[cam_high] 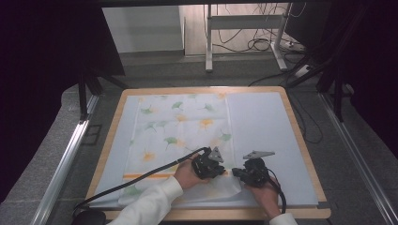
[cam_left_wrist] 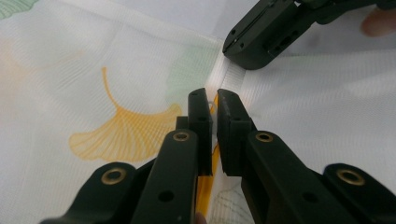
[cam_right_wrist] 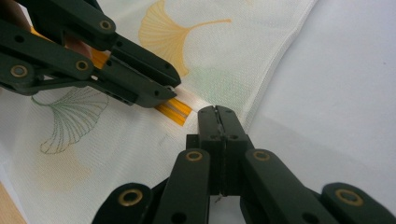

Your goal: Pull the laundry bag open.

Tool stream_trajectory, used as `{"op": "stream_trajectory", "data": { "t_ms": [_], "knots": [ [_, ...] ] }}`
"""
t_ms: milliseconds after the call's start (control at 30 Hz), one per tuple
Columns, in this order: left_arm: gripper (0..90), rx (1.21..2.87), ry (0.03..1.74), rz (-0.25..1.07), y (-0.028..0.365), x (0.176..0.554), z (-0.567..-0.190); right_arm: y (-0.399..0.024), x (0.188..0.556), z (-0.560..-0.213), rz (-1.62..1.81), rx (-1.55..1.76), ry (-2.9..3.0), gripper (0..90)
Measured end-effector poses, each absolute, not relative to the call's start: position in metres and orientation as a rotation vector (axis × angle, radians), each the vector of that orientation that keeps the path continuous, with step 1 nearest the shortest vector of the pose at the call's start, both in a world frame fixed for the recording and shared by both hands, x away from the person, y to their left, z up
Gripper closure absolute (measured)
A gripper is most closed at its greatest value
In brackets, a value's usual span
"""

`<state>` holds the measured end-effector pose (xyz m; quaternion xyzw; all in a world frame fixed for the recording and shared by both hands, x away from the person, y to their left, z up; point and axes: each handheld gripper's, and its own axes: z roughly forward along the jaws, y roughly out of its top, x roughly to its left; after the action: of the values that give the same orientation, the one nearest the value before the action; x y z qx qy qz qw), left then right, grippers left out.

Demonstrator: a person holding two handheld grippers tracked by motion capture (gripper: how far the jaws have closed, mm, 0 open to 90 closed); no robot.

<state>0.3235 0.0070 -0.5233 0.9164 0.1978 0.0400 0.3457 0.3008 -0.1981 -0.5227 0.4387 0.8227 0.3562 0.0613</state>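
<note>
Both hands rest low at the table's [cam_high: 300, 140] near edge. The left gripper [cam_high: 220, 169] and right gripper [cam_high: 236, 172] each pinch the cloth [cam_high: 183, 126]; the gripper views reveal its orange stripe [cam_right_wrist: 173, 112].

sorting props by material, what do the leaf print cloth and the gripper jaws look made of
Leaf print cloth: thin woven fabric, probably a light synthetic or cotton; fine ribbed weave, slightly see-through, soft sheen.
Left gripper and right gripper: jaws look like matte black hard plastic, possibly printed; flat dull faces, brass-coloured pivot rings.
Table rim: pale wood look, maybe laminate.
</note>
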Motion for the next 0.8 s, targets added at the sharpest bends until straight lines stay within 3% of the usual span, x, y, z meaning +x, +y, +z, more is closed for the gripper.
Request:
{"op": "stream_trajectory", "data": {
  "t_ms": [800],
  "knots": [
    [85.4,2.369,0.579,0.088,0.040,0.322,-0.525,-0.199,0.301,-0.523,1.087,1.327,2.489,90.0]
  ]
}}
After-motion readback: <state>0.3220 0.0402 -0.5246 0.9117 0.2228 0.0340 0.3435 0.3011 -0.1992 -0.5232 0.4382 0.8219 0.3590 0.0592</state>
